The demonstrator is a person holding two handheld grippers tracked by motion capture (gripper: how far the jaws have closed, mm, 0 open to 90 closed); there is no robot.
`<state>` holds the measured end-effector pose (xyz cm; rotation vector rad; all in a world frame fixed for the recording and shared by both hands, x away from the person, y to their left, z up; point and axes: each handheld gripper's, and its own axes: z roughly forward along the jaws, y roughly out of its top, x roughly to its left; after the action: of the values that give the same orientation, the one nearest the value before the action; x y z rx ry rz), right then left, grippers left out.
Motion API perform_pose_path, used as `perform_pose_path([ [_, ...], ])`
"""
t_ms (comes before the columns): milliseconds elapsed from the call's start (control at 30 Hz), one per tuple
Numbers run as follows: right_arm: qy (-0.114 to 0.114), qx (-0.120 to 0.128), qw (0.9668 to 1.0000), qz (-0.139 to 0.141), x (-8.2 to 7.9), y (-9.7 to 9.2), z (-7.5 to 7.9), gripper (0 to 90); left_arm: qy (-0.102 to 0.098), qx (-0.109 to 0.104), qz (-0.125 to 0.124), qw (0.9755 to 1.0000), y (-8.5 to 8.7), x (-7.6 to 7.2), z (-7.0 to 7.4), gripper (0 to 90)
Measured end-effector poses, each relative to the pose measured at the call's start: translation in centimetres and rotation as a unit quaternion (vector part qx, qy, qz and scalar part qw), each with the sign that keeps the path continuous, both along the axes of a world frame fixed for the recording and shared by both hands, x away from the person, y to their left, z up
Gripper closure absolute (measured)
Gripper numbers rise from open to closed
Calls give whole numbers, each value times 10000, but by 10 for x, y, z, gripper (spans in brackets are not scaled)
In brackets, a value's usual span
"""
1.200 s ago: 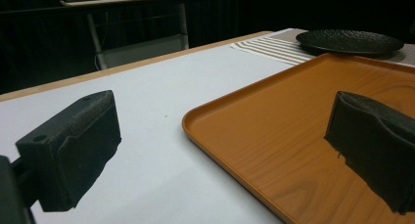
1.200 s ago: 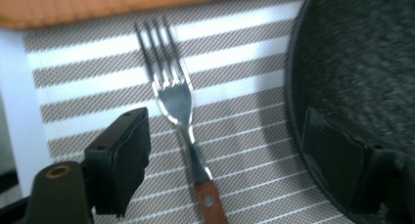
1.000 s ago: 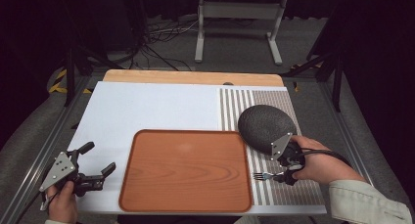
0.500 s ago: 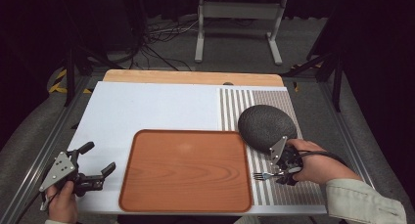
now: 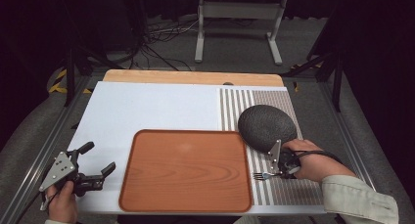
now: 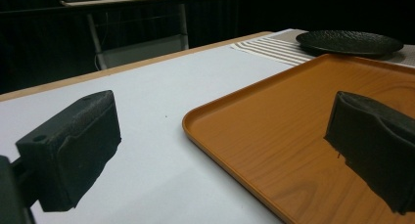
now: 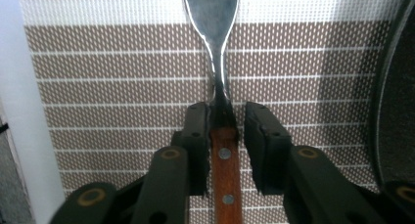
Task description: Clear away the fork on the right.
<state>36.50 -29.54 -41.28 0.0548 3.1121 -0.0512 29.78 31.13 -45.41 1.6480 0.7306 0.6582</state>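
A fork (image 5: 262, 175) with a wooden handle (image 7: 225, 155) lies on the striped placemat (image 5: 293, 190), tines pointing toward the tray. My right gripper (image 5: 281, 171) sits low over it, and its jaws have just been closing with the handle between them. In the right gripper view (image 7: 226, 117) one pad touches the handle and a thin gap shows at the other, so it is open. My left gripper (image 5: 99, 157) rests open at the table's front left with nothing between its jaws (image 6: 220, 136).
An orange-brown tray (image 5: 186, 170) lies at the front centre, its near corner (image 6: 303, 111) ahead of the left gripper. A dark textured plate (image 5: 266, 127) sits on the placemat just behind the right hand, also (image 6: 350, 40).
The right gripper's jaws have narrowed around the fork handle and the hand has settled slightly lower. The left gripper has stayed put.
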Motion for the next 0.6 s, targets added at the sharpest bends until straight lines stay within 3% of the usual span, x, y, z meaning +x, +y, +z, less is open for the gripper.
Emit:
perform_pose_path([
  [300,32,-100,9998,179,0,2,-1,781,-14,-17,9,10000,0,0,0,7],
  [600,34,-60,9998,163,-1,2,-1,784,-24,-8,20,10000,1,0,0,7],
])
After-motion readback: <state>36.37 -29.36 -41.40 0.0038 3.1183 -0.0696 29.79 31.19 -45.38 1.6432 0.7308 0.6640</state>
